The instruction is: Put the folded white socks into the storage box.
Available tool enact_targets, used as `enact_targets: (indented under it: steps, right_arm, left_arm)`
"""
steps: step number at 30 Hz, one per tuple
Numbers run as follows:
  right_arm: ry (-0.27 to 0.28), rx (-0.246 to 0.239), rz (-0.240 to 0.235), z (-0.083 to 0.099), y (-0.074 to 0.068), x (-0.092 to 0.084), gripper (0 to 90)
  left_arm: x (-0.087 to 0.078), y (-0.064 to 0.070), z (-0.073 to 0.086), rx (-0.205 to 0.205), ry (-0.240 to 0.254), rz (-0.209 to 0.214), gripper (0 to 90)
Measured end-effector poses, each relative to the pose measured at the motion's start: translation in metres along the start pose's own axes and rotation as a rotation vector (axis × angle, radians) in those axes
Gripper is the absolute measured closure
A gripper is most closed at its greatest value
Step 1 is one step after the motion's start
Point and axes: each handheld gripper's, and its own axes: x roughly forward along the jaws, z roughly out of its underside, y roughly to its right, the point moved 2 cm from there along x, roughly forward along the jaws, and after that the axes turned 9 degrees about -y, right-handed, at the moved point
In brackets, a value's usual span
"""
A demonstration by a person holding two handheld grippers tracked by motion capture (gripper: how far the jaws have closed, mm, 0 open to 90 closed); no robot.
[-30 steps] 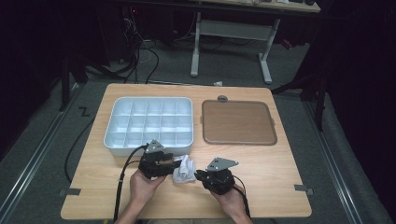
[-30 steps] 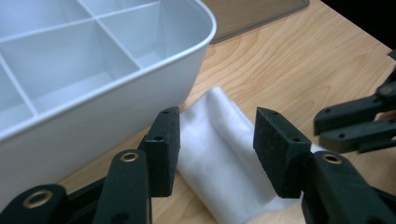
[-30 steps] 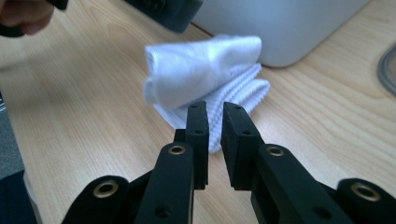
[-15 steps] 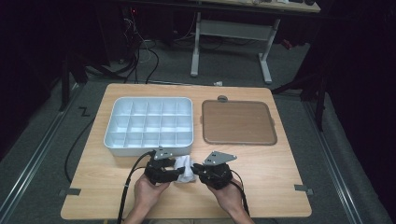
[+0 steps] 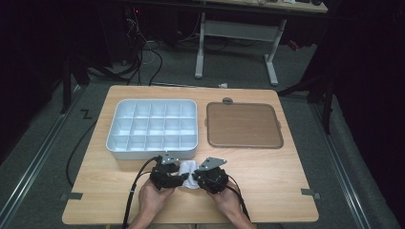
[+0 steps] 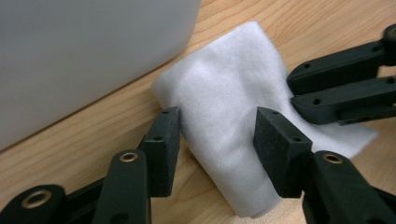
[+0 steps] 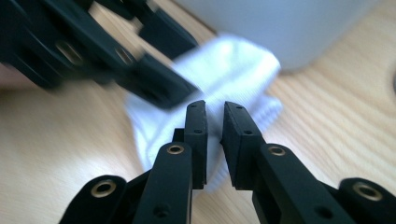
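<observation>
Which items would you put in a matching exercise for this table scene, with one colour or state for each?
Column 1:
1. cloth
2. compartment tray
3. flat tray
4. right gripper

Column 2:
a. brown
b. pale, divided into cells
c. white, folded, lying on the table
d. jaws nearly shut on fabric

Pairs: 1-c, 2-b, 3-a, 4-d

Table [image 5: 286, 171]: light wood.
Compartment tray [image 5: 153, 129]: back left.
Brown tray [image 5: 243, 125]: back right.
White cloth [image 5: 187, 171]: near edge (partly rolled).
</observation>
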Motion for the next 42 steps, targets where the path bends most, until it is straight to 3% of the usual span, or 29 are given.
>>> enact_targets:
  steps: [2,4,7,10,18,30,33,36,42]
  right_arm:
    - [0.009,0.020,-0.011,0.006,0.004,0.003,80.5]
    - [-0.007,0.025,0.012,0.010,0.007,0.004,80.5]
    - [0.011,0.050,-0.015,0.015,0.011,0.006,80.5]
    - [0.010,0.041,-0.001,0.015,0.010,0.006,80.5]
    - [0.017,0.047,-0.023,0.018,0.013,0.008,80.0]
    - [0.041,0.028,-0.053,0.008,-0.001,0.017,79.5]
    - [0.053,0.012,-0.051,0.006,-0.005,0.018,75.3]
    - [0.075,0.032,-0.056,0.006,-0.005,0.017,70.6]
    - [0.127,0.064,-0.046,0.008,0.000,0.004,65.5]
  left_arm:
    - [0.001,0.001,0.001,0.009,-0.002,-0.005,51.5]
    - [0.001,0.001,0.001,0.016,0.001,-0.004,51.5]
    - [0.001,0.001,0.002,0.019,0.002,-0.002,51.0]
    - [0.002,-0.001,0.002,0.009,0.004,0.006,50.6]
    - [0.001,-0.003,0.002,-0.003,0.002,0.006,49.3]
    - [-0.014,-0.021,-0.001,-0.012,0.022,-0.022,49.7]
    - [-0.017,-0.022,-0.003,-0.021,0.023,-0.034,49.5]
    - [-0.019,-0.018,-0.002,0.011,0.038,-0.046,50.7]
    - [-0.024,-0.016,-0.012,-0.051,0.064,-0.001,43.9]
